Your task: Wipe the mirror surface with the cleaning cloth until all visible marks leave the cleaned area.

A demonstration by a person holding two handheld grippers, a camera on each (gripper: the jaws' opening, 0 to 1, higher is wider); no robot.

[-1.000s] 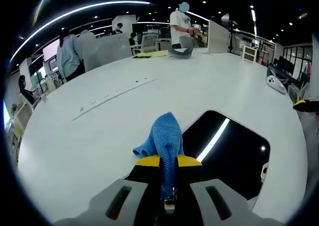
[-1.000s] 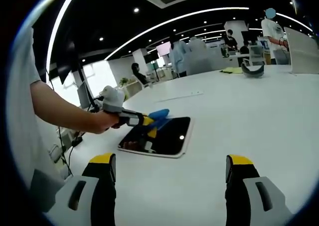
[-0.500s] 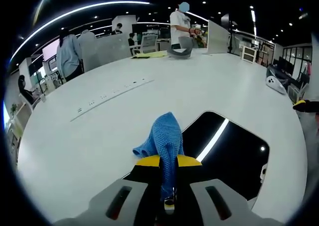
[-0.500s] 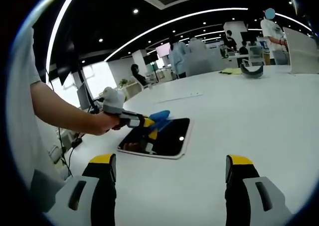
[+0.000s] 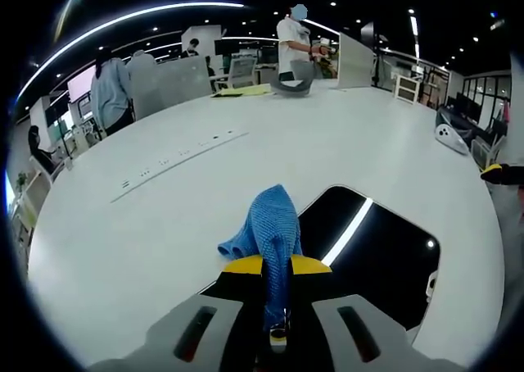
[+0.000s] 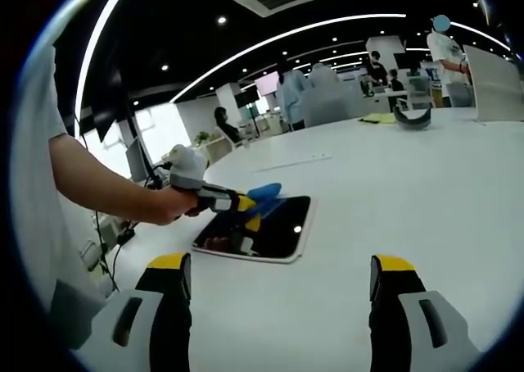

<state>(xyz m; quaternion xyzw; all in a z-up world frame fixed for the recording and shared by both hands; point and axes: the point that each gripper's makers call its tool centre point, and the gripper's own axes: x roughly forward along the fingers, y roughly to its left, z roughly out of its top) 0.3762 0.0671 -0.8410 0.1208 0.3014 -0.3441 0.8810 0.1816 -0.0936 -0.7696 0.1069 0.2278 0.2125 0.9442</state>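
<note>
- Left gripper view: the left hand-held gripper (image 5: 274, 302) is clenched on one blue cloth (image 5: 270, 224). The cloth sticks out past the yellow tips.
- The cloth hangs at the near left edge of one mirror (image 5: 385, 257). The mirror lies flat on the white surface (image 5: 164, 216). Most of the dark glass lies ahead and to the right of the cloth. I think the next wipe must go that way.
- The mirror's long side runs away to the right in this view. A bright light strip shines in the glass. I cannot tell if any marks are on it.
- Right gripper view: the right hand-held gripper (image 6: 274, 286) is spread wide and grasps nothing. It sits well apart from the mirror (image 6: 274, 229).
- The left hand-held gripper (image 6: 233, 201) is much nearer the mirror, with the cloth (image 6: 264, 193) at the glass edge.
- Far back, several people stand by desks.
</note>
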